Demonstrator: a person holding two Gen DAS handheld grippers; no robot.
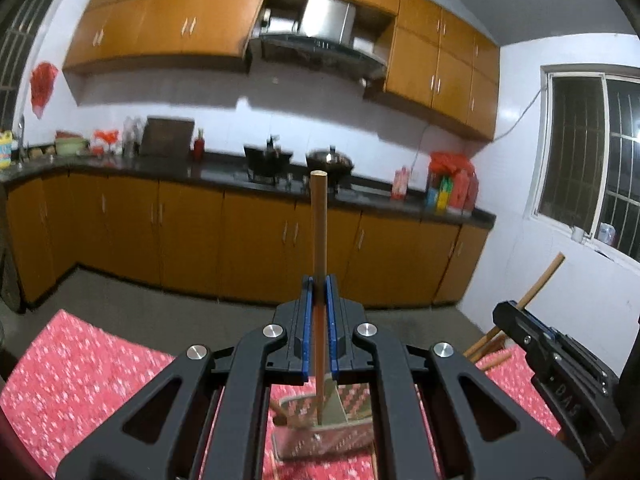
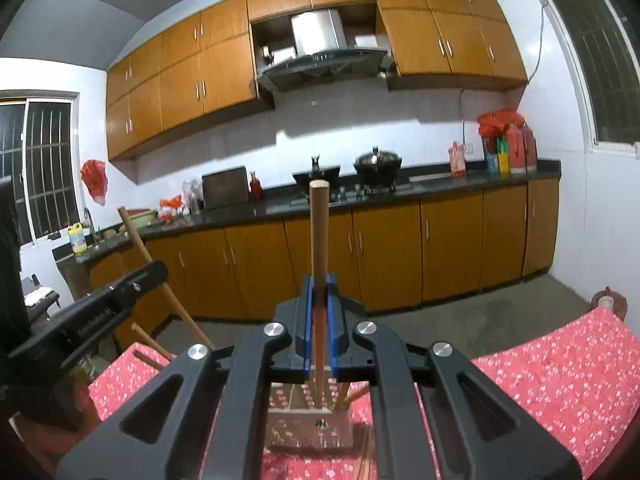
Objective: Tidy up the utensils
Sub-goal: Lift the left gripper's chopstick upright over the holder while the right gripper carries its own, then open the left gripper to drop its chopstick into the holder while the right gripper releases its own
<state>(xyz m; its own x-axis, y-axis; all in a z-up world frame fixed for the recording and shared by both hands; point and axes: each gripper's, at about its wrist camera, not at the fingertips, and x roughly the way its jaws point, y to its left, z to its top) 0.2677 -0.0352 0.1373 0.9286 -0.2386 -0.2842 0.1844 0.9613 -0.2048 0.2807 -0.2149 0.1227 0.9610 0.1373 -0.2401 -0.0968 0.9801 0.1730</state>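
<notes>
Utensils here are wooden-handled pieces, one clamped in each gripper. Left gripper (image 1: 319, 280) is closed on a wooden handle (image 1: 319, 224) standing near upright, long axis vertical, its lower end directly above the perforated metal holder (image 1: 320, 436) on the red tablecloth (image 1: 80, 360). Right gripper (image 2: 319, 280) is likewise closed on a second handle (image 2: 319, 232), also upright over the holder (image 2: 312, 428). Both grippers sit equally near; judged next requirement is a straight descent along the handle axis.
</notes>
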